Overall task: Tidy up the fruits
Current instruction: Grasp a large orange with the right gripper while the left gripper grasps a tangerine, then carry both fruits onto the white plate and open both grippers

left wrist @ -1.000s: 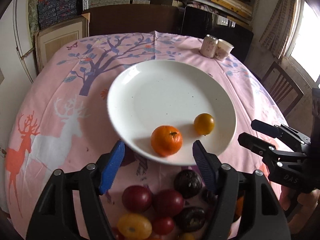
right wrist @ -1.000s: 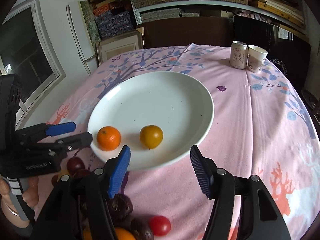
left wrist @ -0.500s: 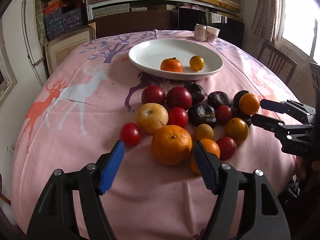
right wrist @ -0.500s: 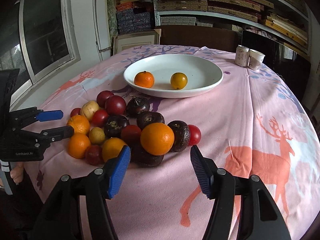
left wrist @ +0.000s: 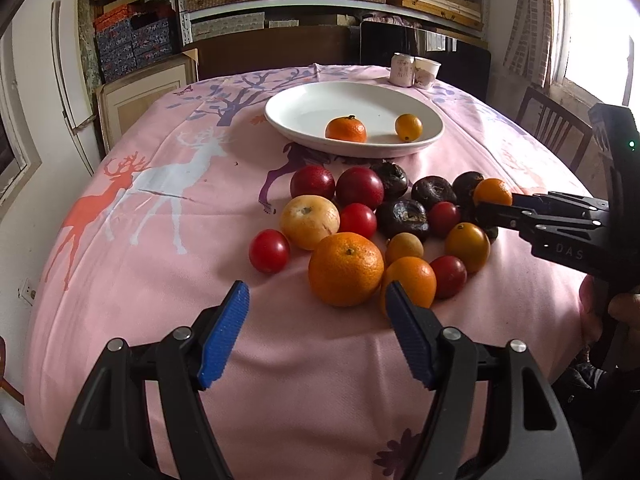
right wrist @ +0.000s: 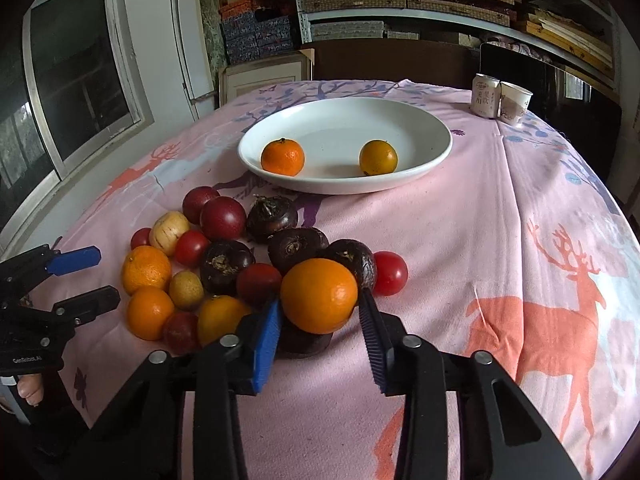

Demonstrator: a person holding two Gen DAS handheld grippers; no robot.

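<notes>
Now both grippers sit low at the near edge of the fruit pile; a second earlier each wrist view was filled by the white plate [right wrist: 436, 152], which has since receded to the far side of the pink deer-print tablecloth [right wrist: 520, 240]. On the plate lie a tangerine [right wrist: 282, 157] and a small yellow-orange fruit [right wrist: 378, 157], well apart from each other, as before.

Right gripper [right wrist: 320, 312]: its jaws have just been closing and now pinch a large orange [right wrist: 319, 295], a blue pad touching each flank. The orange sits at the front of the pile, resting against dark brown fruits [right wrist: 294, 245] behind and below it, with a red tomato [right wrist: 390, 273] just to its right.

Left gripper [left wrist: 316, 300]: jaws spread, nothing between the pads, unchanged in width from the earlier frames. Just ahead of it sits another big orange [left wrist: 346, 269], close to the right-hand pad but apart from it; a smaller orange [left wrist: 414, 280] lies beside that pad.

Remaining pile, left wrist view: pale yellow fruit [left wrist: 309, 222], red tomatoes [left wrist: 269, 251], dark red plums [left wrist: 359, 188]. A can [right wrist: 485, 95] and paper cup [right wrist: 515, 103] stand together at the far edge of the table.
</notes>
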